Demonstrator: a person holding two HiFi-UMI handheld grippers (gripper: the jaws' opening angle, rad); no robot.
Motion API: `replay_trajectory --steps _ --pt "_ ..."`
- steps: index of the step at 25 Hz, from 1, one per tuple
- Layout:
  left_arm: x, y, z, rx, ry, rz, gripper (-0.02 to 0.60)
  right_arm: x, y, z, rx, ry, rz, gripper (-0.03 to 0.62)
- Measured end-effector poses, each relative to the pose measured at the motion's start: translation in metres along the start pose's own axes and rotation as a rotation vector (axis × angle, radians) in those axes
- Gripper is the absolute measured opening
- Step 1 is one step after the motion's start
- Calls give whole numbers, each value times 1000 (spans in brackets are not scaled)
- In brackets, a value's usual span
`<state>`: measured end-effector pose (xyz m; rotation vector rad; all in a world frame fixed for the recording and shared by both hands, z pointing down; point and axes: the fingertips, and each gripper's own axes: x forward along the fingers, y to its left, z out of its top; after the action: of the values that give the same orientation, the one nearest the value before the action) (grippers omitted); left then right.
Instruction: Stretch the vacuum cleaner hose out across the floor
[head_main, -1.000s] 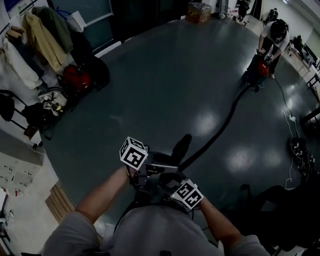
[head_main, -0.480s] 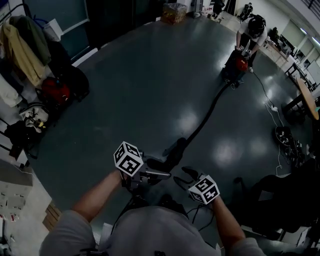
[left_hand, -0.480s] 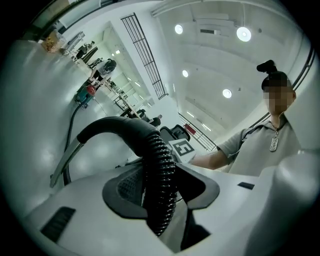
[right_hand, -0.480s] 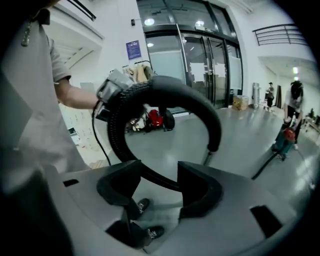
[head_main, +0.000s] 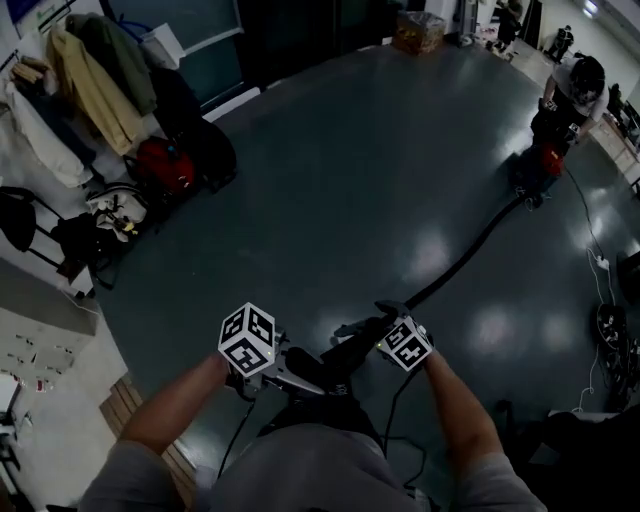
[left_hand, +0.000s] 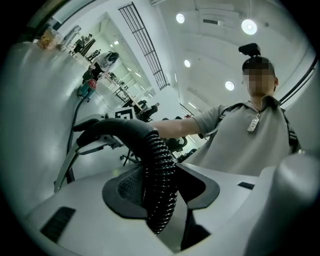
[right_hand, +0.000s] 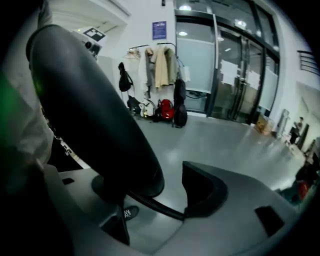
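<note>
Your left gripper (left_hand: 162, 189) is closed on the hose (left_hand: 160, 170). Both pads press on its black ribbed part, which stands up between them. Above the grip the ribs finish in a smooth, black, curved end piece (left_hand: 117, 131).

Your right gripper (right_hand: 159, 196) has just been opening its jaws, and they now stand wide apart. The smooth end piece is between them. It leans on the pad at the left of the right gripper view, and the other pad is free of it.

In the head view both grippers are near you, close together. From them the hose goes as one thin dark line, slightly bent, over the shiny dark floor (head_main: 350, 180) to the far right. There it meets the red vacuum cleaner (head_main: 545, 160), beside another person (head_main: 578, 80).
</note>
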<state>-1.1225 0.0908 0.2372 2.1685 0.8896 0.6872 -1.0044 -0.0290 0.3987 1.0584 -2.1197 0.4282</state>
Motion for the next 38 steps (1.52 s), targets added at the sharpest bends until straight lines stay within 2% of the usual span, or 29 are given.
replay_trajectory --steps 1,2,3,5,7,9,13,17,19,21,23,27,32,34,36,38 --pt "-1 3 0 -12 -9 26 184 10 1 7 -59 -11 44 302" --pt "-4 8 -1 -28 -26 58 184 18 2 14 -114 -18 75 210" --pt "-8 14 -3 -46 -40 91 184 26 2 21 -160 -18 93 158" --pt "-22 26 -17 -74 -38 147 184 43 1 36 -224 -12 103 152" --pt "-39 35 -40 -103 -23 178 186 60 6 51 -284 7 84 152" --pt "-53 37 -63 -144 -42 213 186 75 16 69 -349 33 62 152" --pt "-80 50 -103 -192 -142 392 195 93 31 92 -477 126 -15 149" --pt "-132 47 -134 -165 -268 564 292 111 61 112 -591 232 -104 150" --pt "-161 38 -147 -128 -284 666 313 114 80 120 -631 274 -160 150" --pt "-180 30 -151 -85 -278 733 313 116 97 132 -657 304 -216 150" --pt "-184 26 -148 -40 -241 761 313 119 113 143 -669 326 -252 150" --pt "-173 36 -144 32 -102 753 313 122 139 156 -681 342 -265 150" --pt "-149 38 -149 16 15 651 311 116 152 156 -679 336 -230 152" --pt "-143 39 -145 -2 36 669 291 111 148 151 -679 345 -212 156" --pt "-144 45 -140 -30 13 711 254 108 145 144 -660 353 -183 164" --pt "-147 50 -135 -47 -22 749 186 107 144 137 -624 330 -148 165"
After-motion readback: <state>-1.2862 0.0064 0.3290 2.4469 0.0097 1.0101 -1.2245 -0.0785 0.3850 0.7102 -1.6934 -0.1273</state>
